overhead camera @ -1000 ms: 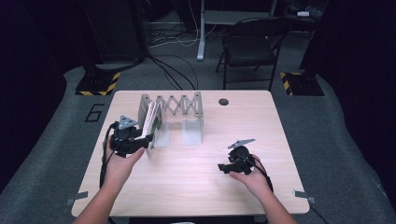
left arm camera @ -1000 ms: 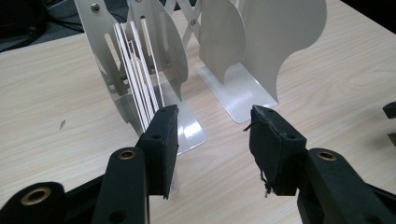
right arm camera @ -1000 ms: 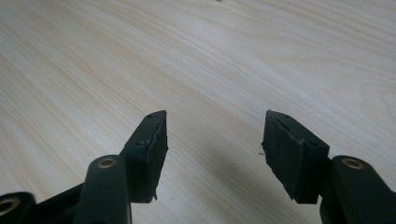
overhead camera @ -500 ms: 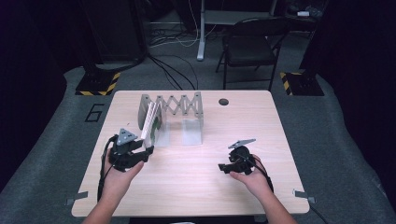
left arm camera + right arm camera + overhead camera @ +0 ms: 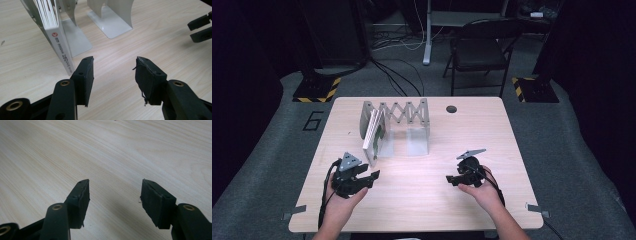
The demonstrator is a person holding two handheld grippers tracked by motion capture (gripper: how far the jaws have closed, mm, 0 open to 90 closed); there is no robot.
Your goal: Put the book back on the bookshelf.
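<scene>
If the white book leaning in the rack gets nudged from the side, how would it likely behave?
The book leans tilted against the rack's left plate, not upright, so a nudge would probably slide its bottom edge or tip it flat. It looks thin and soft-covered, so likely light and somewhat floppy. The smooth wooden table may let it skid.

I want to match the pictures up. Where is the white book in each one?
High view: the white book leans in the rack's left end, just ahead of the left gripper.
Left gripper view: upper left, spine toward the camera.
Right gripper view: bare tabletop between the jaws.
Shared landmark: the white bookend.
</scene>
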